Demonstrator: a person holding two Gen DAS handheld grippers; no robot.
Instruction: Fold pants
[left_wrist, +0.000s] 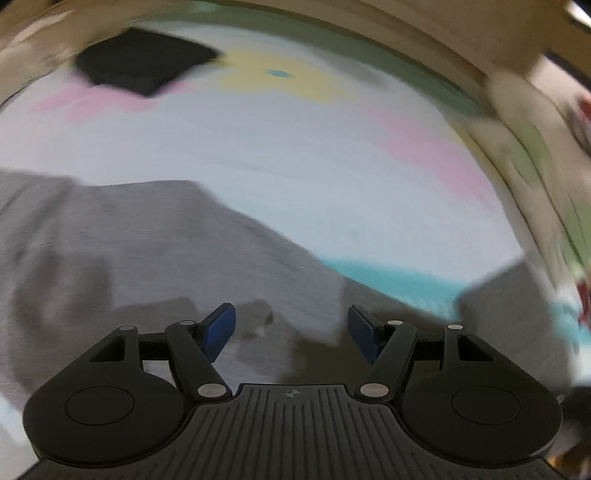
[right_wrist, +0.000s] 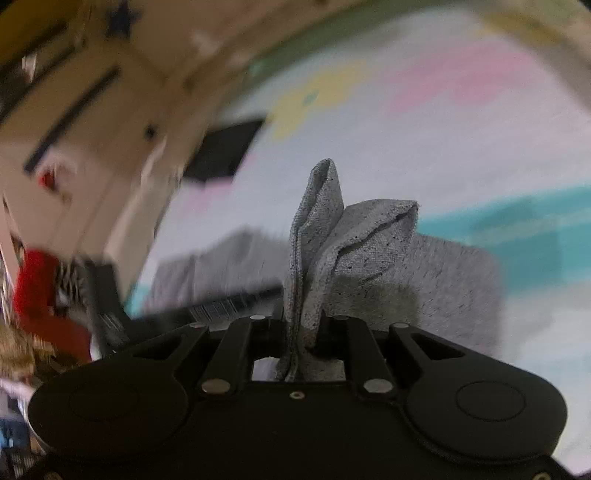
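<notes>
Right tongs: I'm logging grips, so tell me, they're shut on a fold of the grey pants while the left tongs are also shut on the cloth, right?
Not quite. The right tongs are shut on a fold of the grey pants, but the left tongs stand open over the cloth with nothing between them, as the left wrist view shows.

A wide stretch of the pale patterned bedsheet (left_wrist: 295, 155) lies open beyond the grey fabric pants (left_wrist: 129, 251), only a flat black folded garment (left_wrist: 144, 62) occupying its far corner.
</notes>
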